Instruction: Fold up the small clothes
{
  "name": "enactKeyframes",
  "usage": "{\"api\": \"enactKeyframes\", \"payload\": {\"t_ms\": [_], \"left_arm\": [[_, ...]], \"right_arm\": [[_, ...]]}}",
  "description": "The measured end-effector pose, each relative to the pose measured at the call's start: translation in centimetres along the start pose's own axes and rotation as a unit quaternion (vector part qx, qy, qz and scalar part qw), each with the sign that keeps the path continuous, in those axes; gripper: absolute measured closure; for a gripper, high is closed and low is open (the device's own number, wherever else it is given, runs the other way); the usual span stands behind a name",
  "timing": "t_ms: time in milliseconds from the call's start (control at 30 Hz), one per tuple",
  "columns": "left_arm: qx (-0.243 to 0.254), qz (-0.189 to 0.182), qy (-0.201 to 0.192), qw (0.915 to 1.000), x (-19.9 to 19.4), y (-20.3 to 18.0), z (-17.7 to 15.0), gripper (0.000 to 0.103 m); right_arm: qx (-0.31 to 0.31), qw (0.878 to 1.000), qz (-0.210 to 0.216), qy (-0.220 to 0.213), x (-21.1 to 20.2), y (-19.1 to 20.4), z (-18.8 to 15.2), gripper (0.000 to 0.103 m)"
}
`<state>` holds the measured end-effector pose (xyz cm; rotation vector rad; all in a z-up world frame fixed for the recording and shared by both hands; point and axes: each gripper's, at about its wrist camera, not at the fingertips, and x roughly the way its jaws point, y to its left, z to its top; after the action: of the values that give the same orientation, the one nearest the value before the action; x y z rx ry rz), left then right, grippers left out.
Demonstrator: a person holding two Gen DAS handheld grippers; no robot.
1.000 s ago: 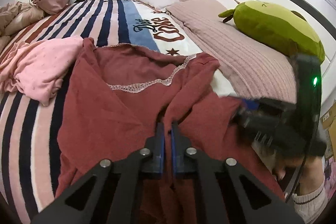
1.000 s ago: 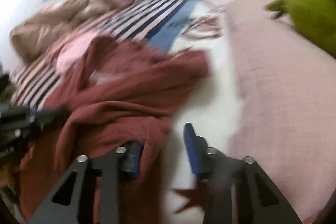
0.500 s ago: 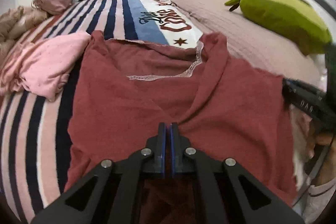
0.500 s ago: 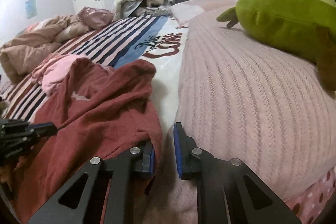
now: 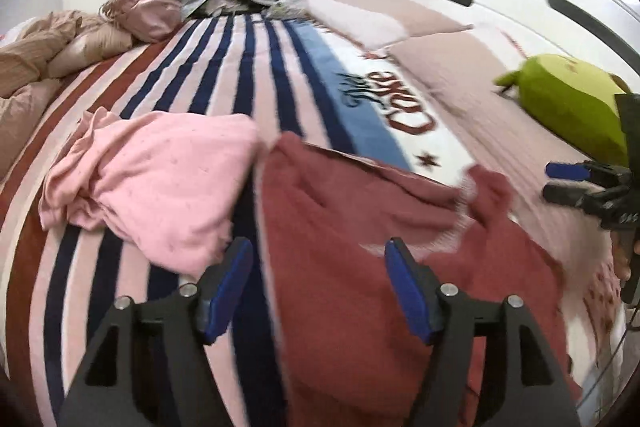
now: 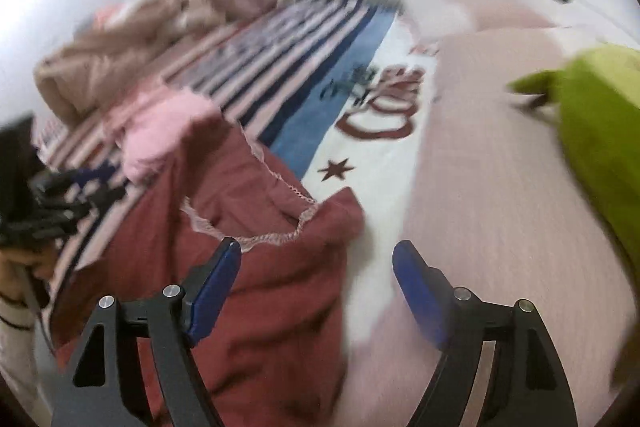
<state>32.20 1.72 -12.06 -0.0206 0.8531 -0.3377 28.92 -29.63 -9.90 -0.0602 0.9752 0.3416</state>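
Two grippers, both just sprung wide with nothing between the jaws: left gripper and right gripper hang above one red garment spread on the striped blanket. One pink garment lies crumpled beside it; one green plush rests farther off.

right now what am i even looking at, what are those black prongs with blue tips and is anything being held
No robot here: a person holds a two-finger gripper in each hand, with a fisheye camera on each looking along its fingers. One picture comes from the left gripper, the other from the right gripper. Each also catches the other gripper at its edge. On the striped blanket of a bed lie a dark red garment with pale lace trim and a crumpled pink garment; a green plush toy sits beside them. Both grippers' jaws have just been opening and stand open; neither holds anything.
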Motion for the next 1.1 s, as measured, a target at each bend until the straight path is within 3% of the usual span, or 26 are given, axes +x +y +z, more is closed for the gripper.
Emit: {"api": "enactKeyframes", "payload": {"t_ms": [133, 300, 333, 367, 433, 600, 700, 800, 833, 867, 900, 933, 967, 1000, 1100], "left_arm": [[-0.014, -0.017, 0.02, 0.9996, 3.2, 1.9, 1.4, 0.038], [-0.02, -0.032, 0.044, 0.9983, 6.6, 2.1, 2.0, 0.038], [-0.015, -0.027, 0.043, 0.9986, 6.9, 1.7, 1.9, 0.045], [-0.009, -0.022, 0.041, 0.9989, 7.1, 1.5, 2.0, 0.067], [-0.007, -0.003, 0.045, 0.999, 7.5, 1.3, 2.1, 0.1], [-0.012, 0.051, 0.021, 0.9984, 6.7, 2.2, 2.1, 0.1], [-0.031, 0.068, 0.02, 0.997, 6.7, 3.5, 2.2, 0.099], [-0.047, 0.065, 0.035, 0.9961, 6.9, 4.7, 2.0, 0.093], [-0.048, 0.063, 0.033, 0.9963, 6.5, 5.0, 1.8, 0.085], [-0.049, 0.056, 0.031, 0.9968, 6.0, 5.1, 1.7, 0.07], [-0.048, 0.039, 0.03, 0.9976, 5.5, 5.2, 1.7, 0.061], [-0.048, 0.029, 0.027, 0.9981, 5.1, 5.2, 1.6, 0.051], [-0.05, 0.021, 0.022, 0.9983, 4.6, 5.2, 1.6, 0.048], [-0.051, 0.012, 0.022, 0.9984, 4.0, 5.2, 1.5, 0.047], [-0.044, -0.014, 0.024, 0.9987, 2.2, 4.5, 0.5, 0.041]], "right_arm": [[0.0, 0.997, -0.025, 0.071, 6.4, -0.1, 2.1, 0.033], [0.003, 0.992, -0.05, 0.118, 9.1, -0.3, 1.6, 0.084], [0.006, 0.992, -0.043, 0.115, 9.1, -0.4, 1.6, 0.094], [0.005, 0.993, -0.048, 0.106, 8.9, -0.4, 1.6, 0.095], [-0.006, 0.994, -0.079, 0.074, 8.0, -0.3, 1.9, 0.096], [0.017, 0.991, -0.134, 0.008, 6.8, -1.4, 3.2, 0.097], [0.047, 0.988, -0.147, 0.015, 8.0, -3.2, 3.9, 0.099], [0.055, 0.985, -0.162, 0.022, 9.4, -4.2, 4.3, 0.099], [0.066, 0.986, -0.15, 0.026, 9.3, -4.4, 4.2, 0.099], [0.078, 0.988, -0.129, 0.03, 8.9, -4.6, 4.1, 0.097], [0.085, 0.99, -0.112, 0.031, 8.5, -4.7, 4.1, 0.093], [0.09, 0.991, -0.094, 0.03, 7.9, -4.7, 4.1, 0.073], [0.089, 0.992, -0.088, 0.026, 7.3, -4.5, 4.0, 0.051], [0.084, 0.993, -0.087, 0.015, 6.4, -4.3, 4.0, 0.046], [0.082, 0.994, -0.07, 0.006, 4.5, -3.3, 3.2, 0.045]]}}
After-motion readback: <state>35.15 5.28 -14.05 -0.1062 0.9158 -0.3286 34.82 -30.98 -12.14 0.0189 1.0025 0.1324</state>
